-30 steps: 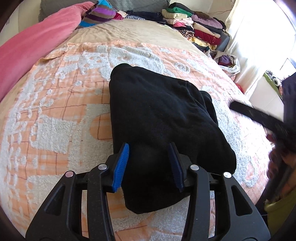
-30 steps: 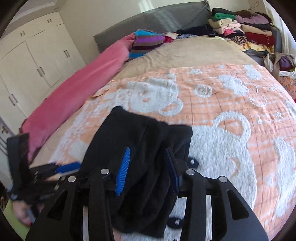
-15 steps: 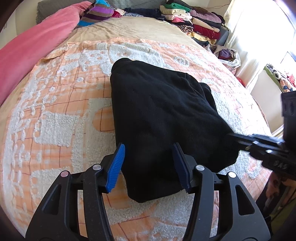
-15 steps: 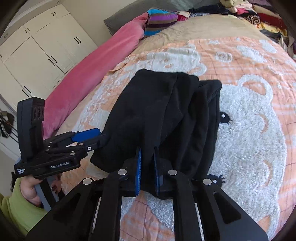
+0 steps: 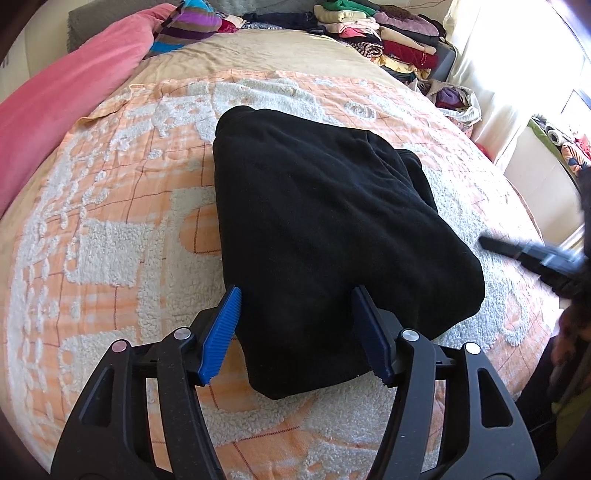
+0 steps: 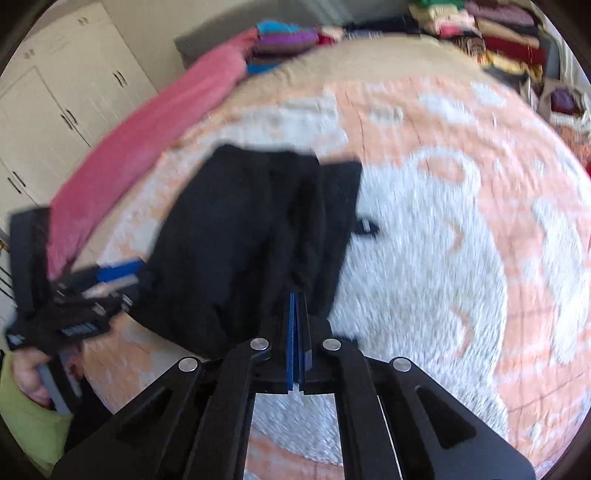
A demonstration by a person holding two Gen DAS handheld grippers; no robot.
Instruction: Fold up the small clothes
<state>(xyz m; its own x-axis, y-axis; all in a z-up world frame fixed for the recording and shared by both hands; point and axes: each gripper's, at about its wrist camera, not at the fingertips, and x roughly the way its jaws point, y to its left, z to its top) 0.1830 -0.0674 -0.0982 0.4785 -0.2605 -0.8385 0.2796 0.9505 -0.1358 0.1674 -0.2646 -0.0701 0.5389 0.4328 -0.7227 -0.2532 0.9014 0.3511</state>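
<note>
A folded black garment (image 5: 325, 229) lies on the orange-and-white bear blanket (image 5: 110, 229) on the bed. My left gripper (image 5: 297, 326) is open, its blue pads (image 5: 221, 328) on either side of the garment's near end. In the right wrist view the garment (image 6: 240, 240) lies ahead and to the left, blurred. My right gripper (image 6: 296, 332) has its blue pads pressed together at the garment's near edge; no cloth shows between them. The right gripper also shows at the right edge of the left wrist view (image 5: 532, 254), just clear of the garment. The left gripper shows at the left of the right wrist view (image 6: 96, 291).
A pink duvet (image 5: 62, 92) runs along the bed's left side. A striped cushion (image 5: 188, 31) and stacked folded clothes (image 5: 388, 40) sit at the far end. White wardrobes (image 6: 55, 110) stand left of the bed. A bag of clothes (image 5: 458, 103) is at the right.
My right gripper has shut fully and pulled back from the garment's right side; its view is now blurred by motion. My left gripper has stayed open over the near end.
</note>
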